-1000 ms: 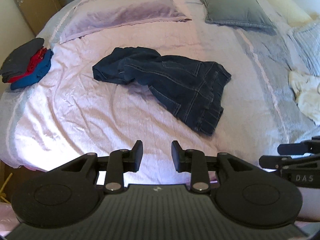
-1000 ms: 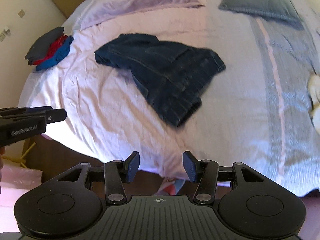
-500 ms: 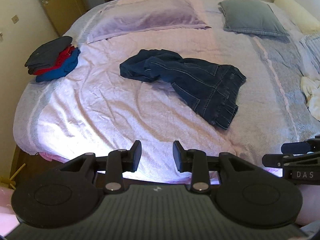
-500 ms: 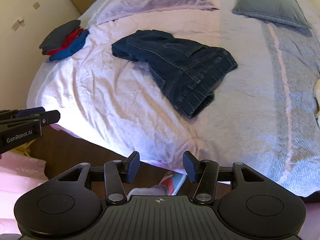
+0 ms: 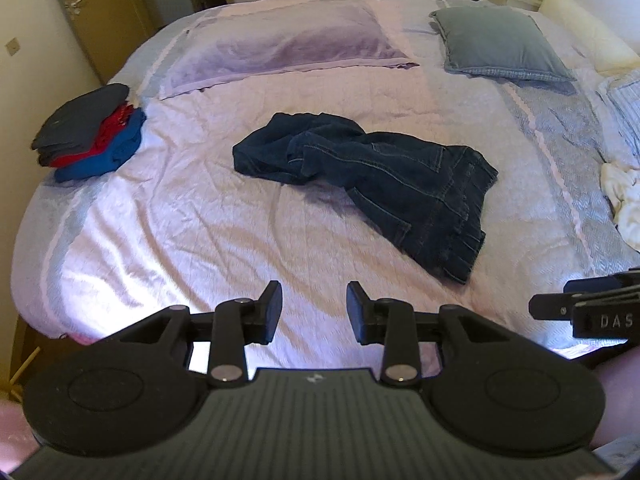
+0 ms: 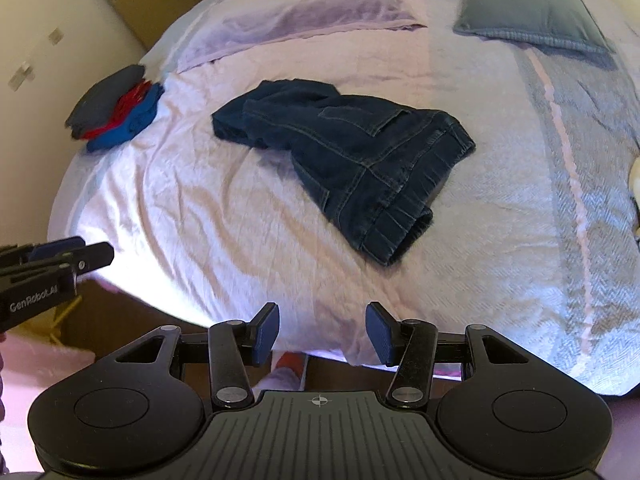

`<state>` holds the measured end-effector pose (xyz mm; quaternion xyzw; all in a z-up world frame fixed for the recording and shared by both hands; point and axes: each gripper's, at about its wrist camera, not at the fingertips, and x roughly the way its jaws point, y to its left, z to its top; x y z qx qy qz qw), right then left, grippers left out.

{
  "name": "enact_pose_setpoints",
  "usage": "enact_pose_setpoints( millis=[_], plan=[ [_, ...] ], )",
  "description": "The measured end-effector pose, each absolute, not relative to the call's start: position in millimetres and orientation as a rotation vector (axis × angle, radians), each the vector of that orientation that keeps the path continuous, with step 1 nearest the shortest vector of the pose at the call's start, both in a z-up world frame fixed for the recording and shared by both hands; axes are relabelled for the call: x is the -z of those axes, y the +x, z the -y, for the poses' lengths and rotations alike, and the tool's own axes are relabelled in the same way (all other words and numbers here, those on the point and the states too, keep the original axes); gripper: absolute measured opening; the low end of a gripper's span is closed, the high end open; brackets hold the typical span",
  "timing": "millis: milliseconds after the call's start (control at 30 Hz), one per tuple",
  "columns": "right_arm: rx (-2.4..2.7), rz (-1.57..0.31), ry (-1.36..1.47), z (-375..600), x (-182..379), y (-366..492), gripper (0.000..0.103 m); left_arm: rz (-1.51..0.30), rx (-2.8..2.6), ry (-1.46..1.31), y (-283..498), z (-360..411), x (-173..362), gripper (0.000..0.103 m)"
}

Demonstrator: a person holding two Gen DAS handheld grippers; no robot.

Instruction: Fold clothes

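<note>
A pair of dark blue jeans (image 5: pixel 372 176) lies crumpled in the middle of the bed, waistband toward the near right; it also shows in the right wrist view (image 6: pixel 352 152). My left gripper (image 5: pixel 314 312) is open and empty above the bed's near edge, well short of the jeans. My right gripper (image 6: pixel 322 334) is open and empty over the near bed edge, also short of the jeans. Each gripper shows at the edge of the other's view, the right one (image 5: pixel 588 308) and the left one (image 6: pixel 56 268).
A stack of folded clothes (image 5: pixel 90 132), grey, red and blue, sits at the bed's left edge. A lilac pillow (image 5: pixel 280 40) and a grey-blue pillow (image 5: pixel 500 44) lie at the head. White crumpled clothing (image 5: pixel 624 200) lies at the right edge. A wall and door stand left.
Both grippers first drew back from the bed, then edged forward again, so the jeans look a little closer than half a second ago. Both stay open. The jeans have not moved.
</note>
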<state>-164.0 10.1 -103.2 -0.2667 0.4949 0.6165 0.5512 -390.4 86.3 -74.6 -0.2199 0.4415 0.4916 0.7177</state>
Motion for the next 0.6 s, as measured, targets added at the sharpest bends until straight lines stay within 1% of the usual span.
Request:
enact_pose_setpoints(
  millis=[100,367,600],
  plan=[
    [-1.391,-1.216,-0.599,-34.8,114.7,-166.7,0.052,-0.981,-1.056,-0.501,-404.3,-123.4,83.0,0.032],
    [-1.164,-1.331,-0.463,-97.6,148.1,-170.6,0.052,-1.048,-0.997,-0.491,-451.5,-253.6,112.5,0.032],
    [-0.911,-1.387,-0.250,-116.3,164.0,-161.4,0.052,-1.061,-0.812,-0.386,-453.4,-363.0,126.5,0.032]
  ],
)
